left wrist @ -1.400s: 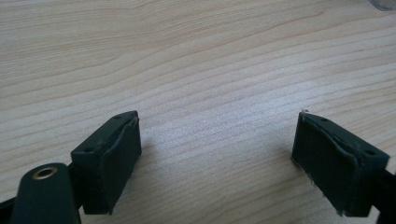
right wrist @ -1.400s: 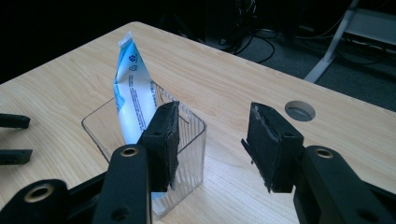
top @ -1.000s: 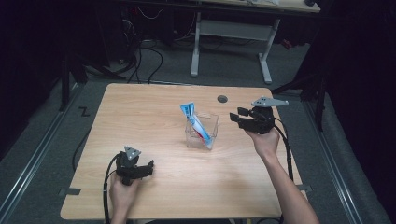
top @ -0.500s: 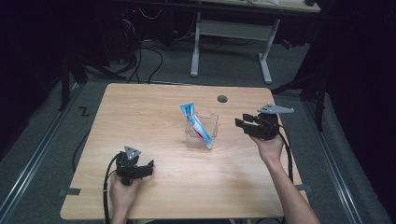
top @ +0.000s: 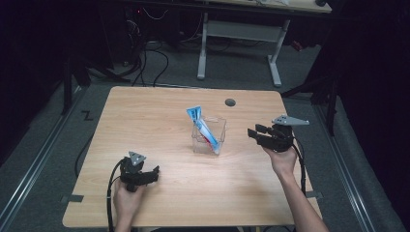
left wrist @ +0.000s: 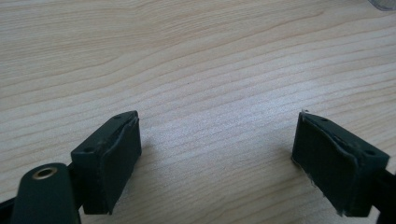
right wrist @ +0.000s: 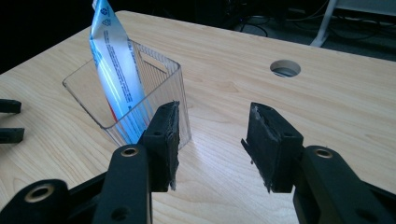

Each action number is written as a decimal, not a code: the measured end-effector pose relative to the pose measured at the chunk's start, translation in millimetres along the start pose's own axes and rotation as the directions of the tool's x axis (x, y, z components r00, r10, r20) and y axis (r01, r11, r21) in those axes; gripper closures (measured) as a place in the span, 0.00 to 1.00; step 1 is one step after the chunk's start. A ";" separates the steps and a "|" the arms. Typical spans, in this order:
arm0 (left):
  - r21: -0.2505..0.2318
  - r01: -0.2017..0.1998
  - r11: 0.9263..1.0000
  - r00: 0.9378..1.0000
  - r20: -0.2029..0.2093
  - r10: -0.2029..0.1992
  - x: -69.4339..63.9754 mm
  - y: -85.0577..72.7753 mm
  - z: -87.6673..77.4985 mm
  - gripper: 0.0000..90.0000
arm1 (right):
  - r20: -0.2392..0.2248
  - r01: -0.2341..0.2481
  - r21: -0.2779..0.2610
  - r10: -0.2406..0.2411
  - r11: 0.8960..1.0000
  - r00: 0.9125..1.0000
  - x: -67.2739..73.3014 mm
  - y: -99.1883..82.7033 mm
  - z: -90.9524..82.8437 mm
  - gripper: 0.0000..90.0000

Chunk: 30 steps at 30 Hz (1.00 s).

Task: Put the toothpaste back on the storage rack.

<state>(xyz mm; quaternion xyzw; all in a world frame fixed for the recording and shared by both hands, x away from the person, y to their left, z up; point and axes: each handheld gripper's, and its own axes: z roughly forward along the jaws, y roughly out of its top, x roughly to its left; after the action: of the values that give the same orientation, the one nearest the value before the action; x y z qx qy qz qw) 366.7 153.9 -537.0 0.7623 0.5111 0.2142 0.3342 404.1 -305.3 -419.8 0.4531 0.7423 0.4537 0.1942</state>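
A clear plastic box [top: 209, 136] [right wrist: 159, 88] stands near the middle of the wooden table [top: 159, 121]. A blue and white toothpaste tube [top: 200, 125] [right wrist: 114, 70] leans inside it, its flat end sticking up above the rim. My right gripper [top: 252, 135] [right wrist: 212, 140] is held just right of the box, pointing at it, jaws open with nothing between them. My left gripper [top: 152, 172] [left wrist: 217, 154] rests low at the front left of the table, its jaws wide open over bare wood.
A round cable hole [top: 230, 102] [right wrist: 285, 68] sits in the table's back right part. Behind the table stand a white desk frame [top: 239, 34] and cables on the floor. Bare wood lies between the two grippers.
My right gripper has come down and toward the table's front, ending a little farther from the box. The left gripper has stayed where it was.
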 end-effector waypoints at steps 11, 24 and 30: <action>0.000 0.000 1.000 1.000 -0.001 0.000 -0.1 0.0 0.0 0.18 | 0.008 -0.040 0.002 0.040 0.999 0.999 -8.3 -17.5 -2.6 0.60; 0.000 0.000 1.000 1.000 -0.001 0.000 -0.1 0.0 0.0 0.18 | 0.017 -0.050 0.017 0.049 0.999 0.999 -9.0 -29.1 -0.8 0.60; 0.001 0.000 1.000 1.000 -0.001 0.000 -0.1 0.0 0.0 0.18 | 0.016 -0.060 0.029 0.060 0.998 0.998 -10.3 -36.5 1.7 0.60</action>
<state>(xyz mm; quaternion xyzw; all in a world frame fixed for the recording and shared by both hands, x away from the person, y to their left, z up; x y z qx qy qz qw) 366.7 153.8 -537.0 0.7624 0.5113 0.2144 0.3337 392.4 -319.7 -452.9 0.4814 0.7335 0.4449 0.1796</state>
